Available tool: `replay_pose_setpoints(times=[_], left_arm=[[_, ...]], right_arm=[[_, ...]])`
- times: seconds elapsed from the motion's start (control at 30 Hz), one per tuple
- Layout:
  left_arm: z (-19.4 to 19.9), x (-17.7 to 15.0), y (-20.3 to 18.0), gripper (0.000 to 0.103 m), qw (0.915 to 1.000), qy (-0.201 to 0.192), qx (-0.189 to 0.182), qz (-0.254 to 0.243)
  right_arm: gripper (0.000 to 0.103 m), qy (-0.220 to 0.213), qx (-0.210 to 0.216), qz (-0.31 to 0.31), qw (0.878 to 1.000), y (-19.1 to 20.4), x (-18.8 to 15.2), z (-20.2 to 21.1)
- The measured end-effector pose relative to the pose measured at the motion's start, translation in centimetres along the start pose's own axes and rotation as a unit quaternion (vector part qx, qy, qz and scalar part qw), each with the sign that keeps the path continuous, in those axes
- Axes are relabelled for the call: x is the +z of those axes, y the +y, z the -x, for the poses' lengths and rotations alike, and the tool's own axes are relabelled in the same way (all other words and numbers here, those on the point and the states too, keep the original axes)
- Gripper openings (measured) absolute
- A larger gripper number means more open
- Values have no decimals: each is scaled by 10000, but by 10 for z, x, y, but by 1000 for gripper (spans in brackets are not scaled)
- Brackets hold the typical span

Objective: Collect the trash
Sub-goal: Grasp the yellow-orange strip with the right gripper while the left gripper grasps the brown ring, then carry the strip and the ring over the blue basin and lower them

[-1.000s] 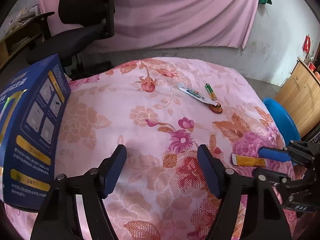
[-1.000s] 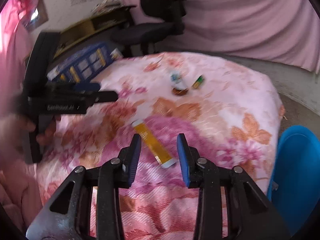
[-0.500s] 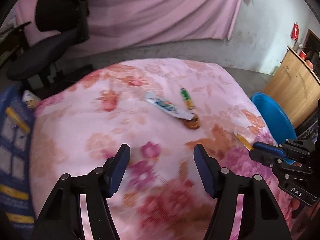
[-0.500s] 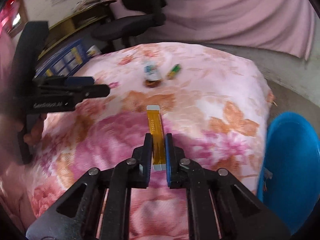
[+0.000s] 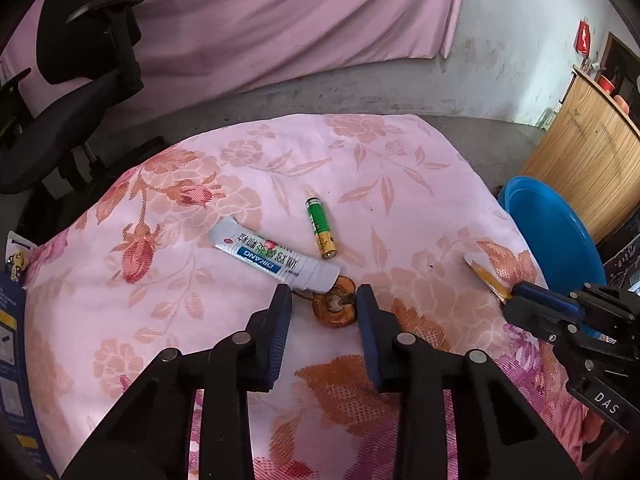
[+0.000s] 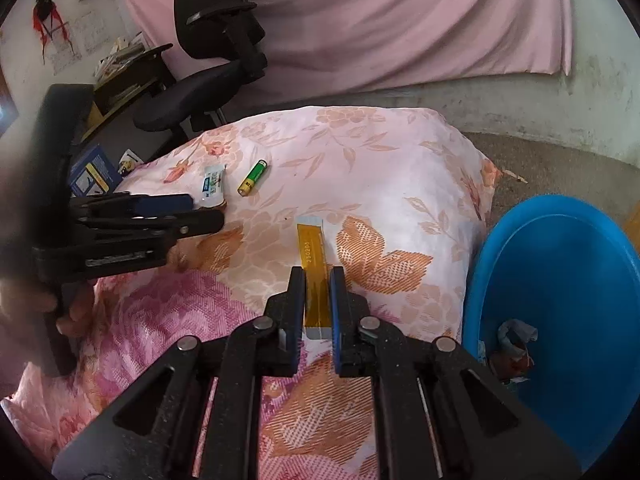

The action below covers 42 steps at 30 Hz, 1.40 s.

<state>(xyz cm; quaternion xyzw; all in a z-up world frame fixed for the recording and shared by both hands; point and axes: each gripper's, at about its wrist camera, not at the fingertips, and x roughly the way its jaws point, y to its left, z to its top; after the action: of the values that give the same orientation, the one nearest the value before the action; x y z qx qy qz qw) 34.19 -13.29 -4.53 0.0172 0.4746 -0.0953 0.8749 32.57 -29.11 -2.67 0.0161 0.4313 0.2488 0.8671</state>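
Both claws have just converged: the right gripper [image 6: 316, 300] now pinches the flat orange ribbon strip [image 6: 310, 250], while the left gripper [image 5: 323, 320], jaws closing, brackets what looks like a small brown dried fruit slice [image 5: 335, 311], so two pickups are under way.

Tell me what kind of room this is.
Probably a plain room in a home, used partly as a workspace. A table under a floral cloth stands on bare concrete floor, a pink sheet hangs across the whitewashed wall, and a black office chair sits beside a cluttered desk.

Left gripper [image 5: 323, 300] closing around the orange ring [image 5: 335, 307] — sachet [image 5: 272, 257] just beyond, battery [image 5: 320, 227] beside.
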Motion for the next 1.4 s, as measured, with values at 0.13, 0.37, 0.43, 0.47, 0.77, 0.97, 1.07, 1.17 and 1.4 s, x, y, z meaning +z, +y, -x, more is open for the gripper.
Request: replay_pose_setpoints(times=[0.13,0.37,0.43,0.47,0.77,0.97,1.07,1.17,1.4], left_arm=[[6,-8,-4,28,10000,-84,-22,-41],[41,-30,-10,28,9976,-628,-283,72],[55,-34,-13,28,9947,-991,-262,63],[64,-36,-15,28,9919,-1235,-274,83],[135,-24,-52,28,9535,-2986,-383,-158],[166,-10,-96,28,9198,-3782,-668,-808],[172,-5,-120,28,9081,-3954,-853,-1080],[170,3,-143,28,9022,-3985,-1028,-1294],[150,20,-199,28,9080,-3628,-1281,-1655]], right_arm=[[41,-14,44,-15,10000,2,-2,0],[41,-75,121,-14,9999,1,-3,3],[41,-150,112,38,9998,5,-5,7],[41,-219,106,64,9997,6,-5,10],[41,-2067,-160,54,9783,14,-4,81],[41,-3620,-648,-79,9299,15,-20,136],[41,-4140,-1005,-224,9044,8,-31,158],[41,-4428,-1303,-390,8863,-4,-40,176],[41,-4448,-1915,-934,8699,-41,-58,199]])
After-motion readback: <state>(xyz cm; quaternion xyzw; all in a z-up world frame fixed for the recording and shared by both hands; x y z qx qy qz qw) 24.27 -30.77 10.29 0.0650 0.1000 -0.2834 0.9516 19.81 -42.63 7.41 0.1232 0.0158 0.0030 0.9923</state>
